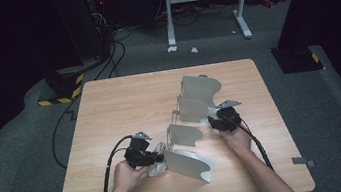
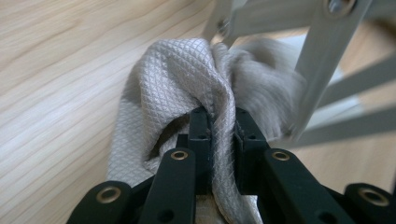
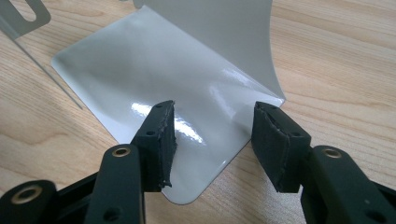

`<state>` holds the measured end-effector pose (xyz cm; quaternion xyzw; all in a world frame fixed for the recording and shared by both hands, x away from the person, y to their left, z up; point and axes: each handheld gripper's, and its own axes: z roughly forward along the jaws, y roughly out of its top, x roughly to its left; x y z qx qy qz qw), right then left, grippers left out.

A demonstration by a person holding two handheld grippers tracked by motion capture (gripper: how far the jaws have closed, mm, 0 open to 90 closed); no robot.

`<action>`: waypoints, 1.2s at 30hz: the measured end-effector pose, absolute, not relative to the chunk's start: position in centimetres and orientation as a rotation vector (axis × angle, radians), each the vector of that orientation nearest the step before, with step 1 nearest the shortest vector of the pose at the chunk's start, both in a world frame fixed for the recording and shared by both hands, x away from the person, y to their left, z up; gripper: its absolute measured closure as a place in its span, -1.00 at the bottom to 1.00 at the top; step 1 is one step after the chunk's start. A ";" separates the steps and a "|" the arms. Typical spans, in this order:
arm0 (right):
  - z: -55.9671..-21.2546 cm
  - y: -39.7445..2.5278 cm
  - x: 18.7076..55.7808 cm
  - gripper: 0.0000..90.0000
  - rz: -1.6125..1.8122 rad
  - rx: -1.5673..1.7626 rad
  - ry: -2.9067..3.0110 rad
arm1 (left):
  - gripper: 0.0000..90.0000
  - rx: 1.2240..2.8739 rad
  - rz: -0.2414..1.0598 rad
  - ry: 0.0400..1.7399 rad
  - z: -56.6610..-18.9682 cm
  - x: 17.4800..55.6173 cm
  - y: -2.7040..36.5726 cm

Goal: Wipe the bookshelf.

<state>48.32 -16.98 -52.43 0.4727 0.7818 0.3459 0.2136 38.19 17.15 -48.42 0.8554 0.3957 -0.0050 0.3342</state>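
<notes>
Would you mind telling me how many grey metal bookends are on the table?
4: one front by the cloth, one mid-table, two farther back.

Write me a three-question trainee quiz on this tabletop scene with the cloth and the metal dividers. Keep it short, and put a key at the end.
1. True or false: the left gripper is shut on the grey cloth.
2. How do the jaws of the right gripper stand? A) clamped on the cloth B) open over the glossy base plate C) shut on a cable
3. Fill the gap: the metal divider rack rests on a ______ table.

Key
1. True: cloth is pinched between the jaws in the left gripper view.
2. B: the jaws are apart with the plate's near corner beneath them.
3. Wooden: pale wood grain shows in the high view.
</notes>
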 end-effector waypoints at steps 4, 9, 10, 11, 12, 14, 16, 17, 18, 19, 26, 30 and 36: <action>-52.4 -17.0 48.3 0.11 0.960 1.314 2.170 | 0.78 2.249 0.126 1.125 -48.2 38.2 19.3; -52.4 -17.0 48.3 0.11 0.960 1.313 2.169 | 0.78 2.223 0.269 1.263 -48.1 38.7 22.0; -52.4 -17.0 48.3 0.11 0.960 1.313 2.169 | 0.78 2.223 0.269 1.263 -48.1 38.7 22.0; -52.4 -17.0 48.3 0.11 0.959 1.316 2.168 | 0.78 2.192 0.311 1.324 -48.1 38.9 23.0; -52.4 -17.0 48.3 0.11 0.959 1.316 2.168 | 0.78 2.192 0.311 1.324 -48.1 38.9 23.0; -52.4 -17.0 48.3 0.11 0.959 1.316 2.168 | 0.78 2.158 0.380 1.394 -48.2 39.3 24.2; -52.4 -17.0 48.3 0.11 0.959 1.316 2.168 | 0.77 2.139 0.420 1.435 -48.2 39.6 24.9; -52.4 -17.0 48.3 0.11 0.959 1.316 2.168 | 0.77 2.132 0.433 1.451 -48.2 39.7 25.2; -52.4 -17.0 48.3 0.11 0.959 1.316 2.168 | 0.77 2.132 0.433 1.451 -48.2 39.7 25.2; -52.4 -17.0 48.3 0.11 0.959 1.316 2.168 | 0.77 2.127 0.444 1.465 -48.2 39.9 25.5; -52.4 -17.0 48.3 0.11 0.960 1.318 2.169 | 0.58 2.061 0.457 1.545 -47.9 40.3 26.4; -52.4 -17.0 48.3 0.11 0.962 1.319 2.169 | 0.27 2.039 0.452 1.550 -47.5 40.2 26.3; -52.4 -17.1 48.3 0.04 0.962 1.319 2.178 | -0.03 1.995 0.461 1.509 -46.0 39.2 25.8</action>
